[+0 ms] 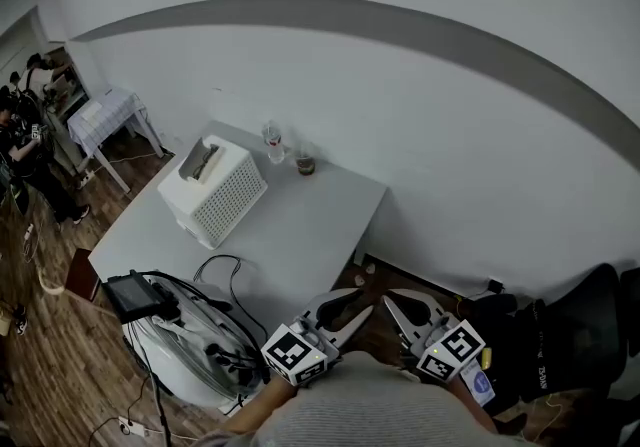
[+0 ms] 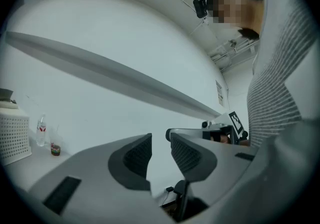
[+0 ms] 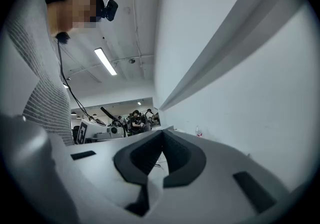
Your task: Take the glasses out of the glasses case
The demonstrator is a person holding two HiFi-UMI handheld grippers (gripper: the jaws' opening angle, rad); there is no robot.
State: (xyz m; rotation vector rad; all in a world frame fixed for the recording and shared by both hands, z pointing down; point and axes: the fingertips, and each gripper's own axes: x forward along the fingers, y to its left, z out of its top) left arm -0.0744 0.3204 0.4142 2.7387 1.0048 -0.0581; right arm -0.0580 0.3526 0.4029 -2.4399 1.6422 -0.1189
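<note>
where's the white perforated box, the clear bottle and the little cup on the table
white perforated box (image 1: 228,200): head view, on its perforated side wall
clear bottle (image 1: 273,143): head view, on its body
little cup (image 1: 305,165): head view, on its dark lower half

No lettering can be read. A paper notice (image 2: 219,92) on the wall (image 2: 125,42) and the red label on a bottle (image 2: 41,130) on the desk (image 1: 300,225) are too small.

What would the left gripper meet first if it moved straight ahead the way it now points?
Probably the white wall: nothing else shows between the left gripper's open jaws. The right gripper's tip lies just beside that line, so depth is uncertain.
</note>
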